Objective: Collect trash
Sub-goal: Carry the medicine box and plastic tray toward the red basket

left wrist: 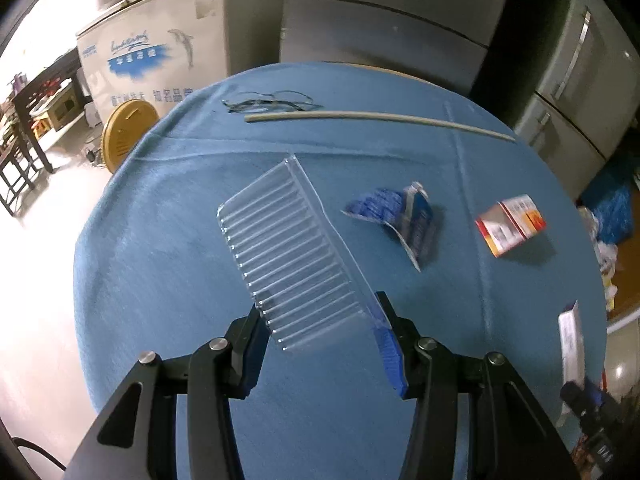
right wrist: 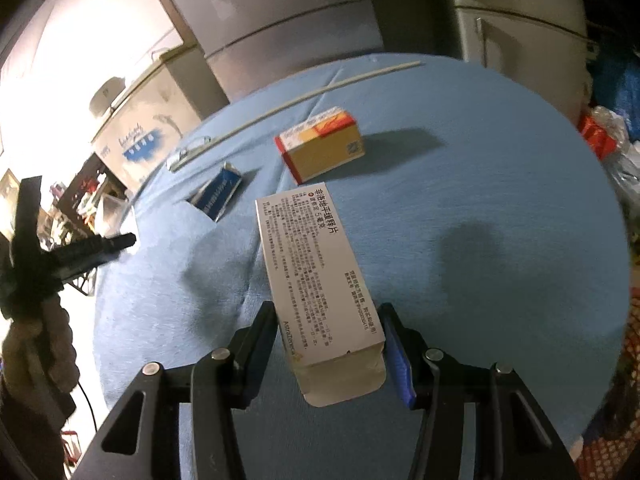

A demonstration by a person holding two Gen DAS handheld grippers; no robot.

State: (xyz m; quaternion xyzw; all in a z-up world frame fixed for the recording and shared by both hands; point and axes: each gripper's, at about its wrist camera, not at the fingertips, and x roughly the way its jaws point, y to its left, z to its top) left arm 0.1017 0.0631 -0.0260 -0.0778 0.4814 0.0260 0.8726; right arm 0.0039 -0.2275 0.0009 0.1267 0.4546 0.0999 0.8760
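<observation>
Both grippers loaded over the blue-clothed round table (left wrist: 160,240). The left gripper (left wrist: 320,320) is clamped on the near end of a clear ribbed plastic tray (left wrist: 288,252), which juts out fwd, tilted, above the cloth. The right gripper (right wrist: 328,336) pinches a white medicine carton (right wrist: 316,276) across its width near the open flap end; the carton sticks out fwd, text side up.

Left on the table: a crushed blue wrapper (left wrist: 400,216), a red-and-yellow box (left wrist: 510,224), a long pale strip (left wrist: 380,118) and a tangle of thin wire (left wrist: 272,102) toward the far edge. No bin can be made out w/ certainty in either view.

Judgement: the step is carrying both pieces off to the trash. The tray looks flimsy, held by its edges only, so a steady squeeze w/o crushing matters. Keep both loads clear of the remaining bits so nothing gets swept off.
</observation>
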